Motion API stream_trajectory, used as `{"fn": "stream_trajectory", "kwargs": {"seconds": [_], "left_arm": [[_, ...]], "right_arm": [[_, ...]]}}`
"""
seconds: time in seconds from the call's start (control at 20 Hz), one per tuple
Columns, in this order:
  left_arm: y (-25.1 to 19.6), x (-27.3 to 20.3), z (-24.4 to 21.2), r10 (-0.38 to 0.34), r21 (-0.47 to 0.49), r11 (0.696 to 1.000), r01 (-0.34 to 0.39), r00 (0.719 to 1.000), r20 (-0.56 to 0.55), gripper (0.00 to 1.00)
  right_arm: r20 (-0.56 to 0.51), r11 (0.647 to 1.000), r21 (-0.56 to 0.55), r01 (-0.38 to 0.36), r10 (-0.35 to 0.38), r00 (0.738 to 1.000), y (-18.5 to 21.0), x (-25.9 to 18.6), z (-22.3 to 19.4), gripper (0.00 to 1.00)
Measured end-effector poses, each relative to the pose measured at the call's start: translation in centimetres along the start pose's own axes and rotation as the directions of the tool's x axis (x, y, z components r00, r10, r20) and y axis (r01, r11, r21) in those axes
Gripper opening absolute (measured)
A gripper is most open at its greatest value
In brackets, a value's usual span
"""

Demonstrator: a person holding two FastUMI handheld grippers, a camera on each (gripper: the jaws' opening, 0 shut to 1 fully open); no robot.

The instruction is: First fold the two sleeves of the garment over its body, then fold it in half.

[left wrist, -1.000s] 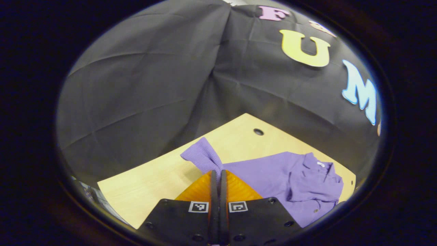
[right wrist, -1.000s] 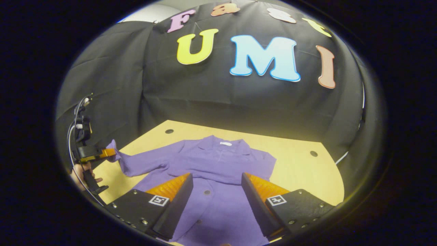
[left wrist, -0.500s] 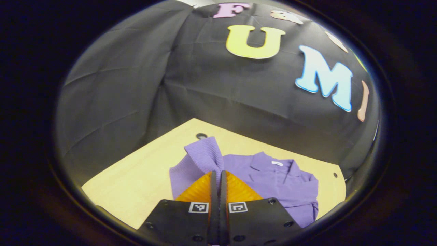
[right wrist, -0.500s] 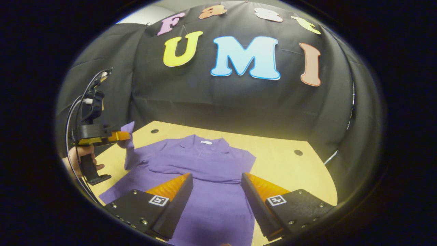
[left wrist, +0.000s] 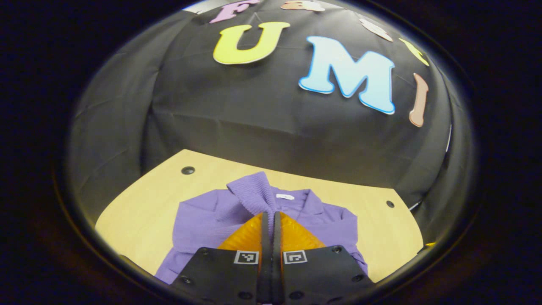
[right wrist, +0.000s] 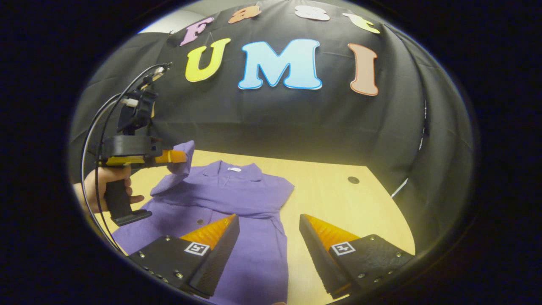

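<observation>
Our left gripper (right wrist: 180, 156) is clamped on the ribbed cuff of the sleeve (left wrist: 252, 192), which we hold raised above the purple garment (right wrist: 237, 199). On the light wooden table (right wrist: 338, 203) the garment lies flat, collar toward the wall. Our right gripper (right wrist: 269, 231) hovers over the garment's lower part, fingers wide apart, holding nothing.

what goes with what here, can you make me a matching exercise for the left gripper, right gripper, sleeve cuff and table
Column 1:
1. left gripper
2. right gripper
3. sleeve cuff
4. table

Column 2:
a. lifted above the garment
b. open, holding nothing
c. lies under the garment
d. shut on the sleeve cuff

Pairs: 1-d, 2-b, 3-a, 4-c
</observation>
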State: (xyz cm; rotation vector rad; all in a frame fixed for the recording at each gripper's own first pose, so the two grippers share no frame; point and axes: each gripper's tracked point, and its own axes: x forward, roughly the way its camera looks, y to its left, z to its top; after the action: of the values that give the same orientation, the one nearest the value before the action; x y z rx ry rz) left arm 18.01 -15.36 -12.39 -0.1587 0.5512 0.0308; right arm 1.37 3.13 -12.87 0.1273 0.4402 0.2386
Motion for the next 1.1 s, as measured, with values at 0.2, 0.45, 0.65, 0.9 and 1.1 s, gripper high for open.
{"fn": "stream_trajectory", "kwargs": {"seconds": [0.2,0.45,0.65,0.9,1.1], "left_arm": [[-4.9,2.1,-2.9,-0.063,0.067,0.995,0.068,0.996,-0.069,0.07],[-7.8,4.7,-6.0,-0.093,0.135,0.985,0.111,0.987,-0.130,0.09],[-9.2,4.9,-7.7,-0.144,0.135,0.977,0.167,0.976,-0.166,0.23],[-9.2,2.9,-7.7,-0.200,0.102,0.971,0.217,0.967,-0.157,0.64],[-6.6,-0.4,-7.1,-0.206,0.089,0.971,0.221,0.968,-0.146,0.87]], "right_arm": [[-0.023,0.999,0.004,0.037,-0.037,0.999,-2.2,-0.6,-1.6,0.89],[-0.079,0.999,0.013,0.042,-0.041,0.996,-3.6,-1.0,-4.1,0.87],[-0.096,0.997,0.009,0.073,-0.071,0.993,-4.3,-1.5,-4.8,0.89],[-0.097,0.996,0.033,0.088,-0.085,0.992,-3.4,-2.2,-4.7,0.88],[-0.115,0.994,0.033,0.103,-0.099,0.988,-2.2,-2.7,-5.9,0.89]]}}
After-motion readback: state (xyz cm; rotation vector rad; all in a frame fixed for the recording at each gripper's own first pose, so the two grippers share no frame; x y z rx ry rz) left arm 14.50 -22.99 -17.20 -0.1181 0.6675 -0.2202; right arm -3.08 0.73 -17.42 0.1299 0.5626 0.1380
